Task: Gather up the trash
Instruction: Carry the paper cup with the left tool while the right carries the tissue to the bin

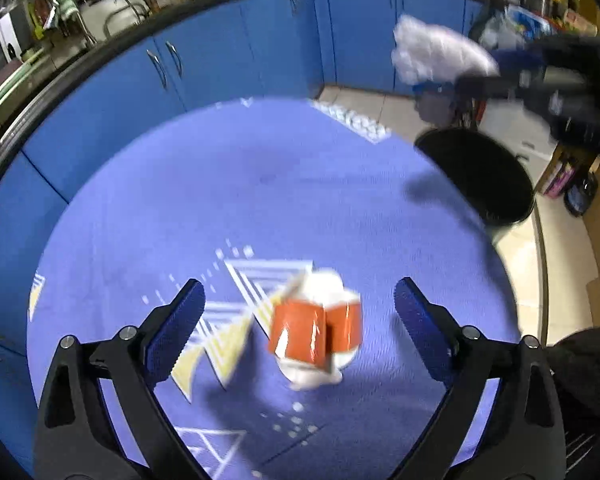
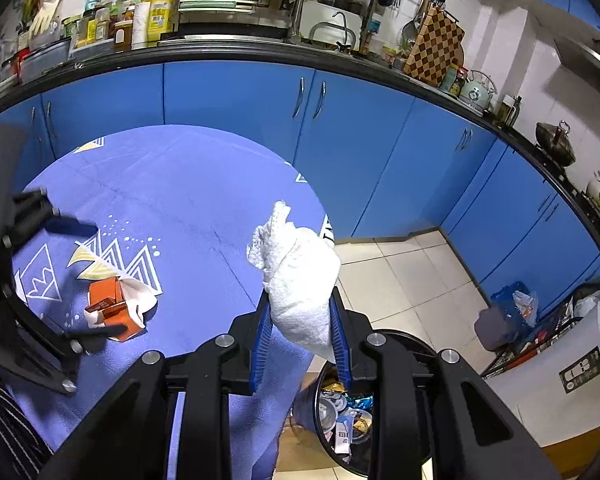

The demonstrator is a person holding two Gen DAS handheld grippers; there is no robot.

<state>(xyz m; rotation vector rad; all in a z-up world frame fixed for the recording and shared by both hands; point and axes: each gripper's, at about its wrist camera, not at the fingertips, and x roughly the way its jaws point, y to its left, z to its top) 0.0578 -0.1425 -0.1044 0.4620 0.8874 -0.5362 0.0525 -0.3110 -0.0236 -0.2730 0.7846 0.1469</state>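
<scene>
Two pieces of trash are showing, along with one bin and two grippers. The first piece is a crumpled white paper towel (image 2: 300, 280), wadded into a long, dimpled lump with a frayed end sticking upward. The right gripper (image 2: 300, 340) is pinching it between its blue pads (image 2: 260, 336), holding it in the air past the table's edge and above the bin (image 2: 400, 360). From the left wrist view the towel (image 1: 436, 50) is appearing as a blurred white mass above the bin (image 1: 480, 176).

The second piece is an orange carton (image 1: 314, 332), crushed and folded, lying on a white napkin (image 1: 324, 376) on the table (image 1: 260, 184). Its glossy sides are catching the light. From the right wrist view the carton (image 2: 110, 304) is sitting just beside the printed mountain pattern on the cloth.

The left gripper (image 1: 300, 336) is hanging spread wide over the carton, one pad (image 1: 176, 332) on each side and neither touching it.

The bin is standing on the tiled floor just beside the table, black-rimmed, with wrappers and packets lying inside.
</scene>
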